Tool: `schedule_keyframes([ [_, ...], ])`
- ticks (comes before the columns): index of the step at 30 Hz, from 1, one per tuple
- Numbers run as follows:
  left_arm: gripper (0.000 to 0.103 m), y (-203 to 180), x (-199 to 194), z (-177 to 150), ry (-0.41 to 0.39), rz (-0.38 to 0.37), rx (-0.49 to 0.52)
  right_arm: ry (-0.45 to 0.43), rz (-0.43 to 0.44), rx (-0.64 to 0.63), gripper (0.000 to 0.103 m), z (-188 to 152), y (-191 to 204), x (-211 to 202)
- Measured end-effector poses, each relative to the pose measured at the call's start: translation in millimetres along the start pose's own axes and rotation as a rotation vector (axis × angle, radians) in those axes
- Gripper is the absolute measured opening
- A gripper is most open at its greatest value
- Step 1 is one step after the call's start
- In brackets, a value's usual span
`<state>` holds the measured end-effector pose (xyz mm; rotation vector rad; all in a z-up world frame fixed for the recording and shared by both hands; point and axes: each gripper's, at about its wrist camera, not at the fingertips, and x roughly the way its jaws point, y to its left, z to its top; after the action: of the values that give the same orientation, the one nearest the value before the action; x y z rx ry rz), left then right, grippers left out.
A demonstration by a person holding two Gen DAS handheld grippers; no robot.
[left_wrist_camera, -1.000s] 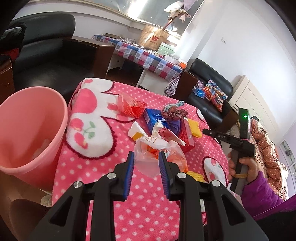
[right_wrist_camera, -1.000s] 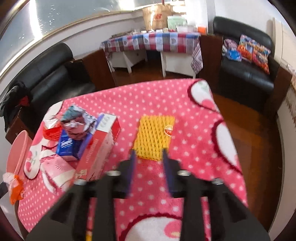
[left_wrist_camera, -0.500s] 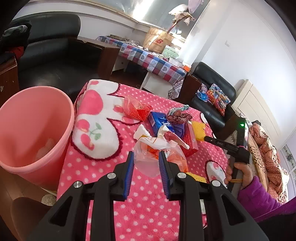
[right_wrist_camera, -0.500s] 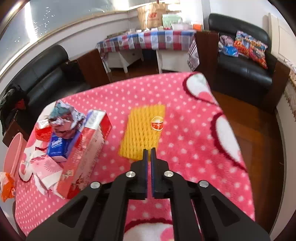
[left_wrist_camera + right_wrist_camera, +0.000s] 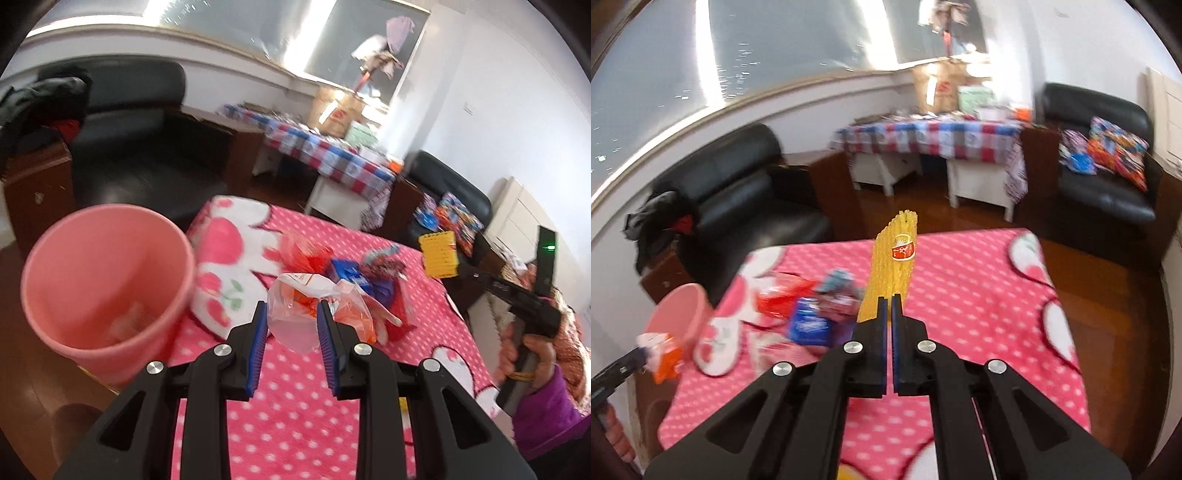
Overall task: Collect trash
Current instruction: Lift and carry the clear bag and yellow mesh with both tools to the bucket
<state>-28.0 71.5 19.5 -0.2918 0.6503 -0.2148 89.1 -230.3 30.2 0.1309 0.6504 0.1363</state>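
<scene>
Your left gripper (image 5: 289, 320) is pinching a light, crinkly plastic bag (image 5: 314, 308) beside the pink bin (image 5: 107, 284), while your right gripper (image 5: 888, 308), fingers pressed together, is holding the soft yellow foam net (image 5: 892, 264) by its near edge above the tabletop (image 5: 979, 295).

We see a pink bin (image 5: 107, 280) beside a desk cloth (image 5: 971, 295) of hot pink with white dots and white-and-red cartoon patches. Our left gripper (image 5: 290, 325) is black with blue pads, and so is the right gripper (image 5: 888, 314). The bag (image 5: 314, 306) is clear with orange inside. The foam net (image 5: 892, 266) is yellow with a red label. A blue pack (image 5: 809, 326) lies by red wrappers (image 5: 783, 299).
</scene>
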Motion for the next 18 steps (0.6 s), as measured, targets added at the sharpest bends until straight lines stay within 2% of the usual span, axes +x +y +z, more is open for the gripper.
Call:
schedule_keyframes([
  [4,0.026,10,-14,2,-0.063,0.091,-0.005,-0.001,0.082,-0.065,0.002,6,41,0],
  [8,0.026,31,-28,4,-0.114,0.164,-0.055,0.011,0.182,-0.141,0.002,10,89,8],
  [18,0.026,85,-60,2,-0.187,0.37,-0.107,0.072,0.401,-0.318,0.002,3,215,29],
])
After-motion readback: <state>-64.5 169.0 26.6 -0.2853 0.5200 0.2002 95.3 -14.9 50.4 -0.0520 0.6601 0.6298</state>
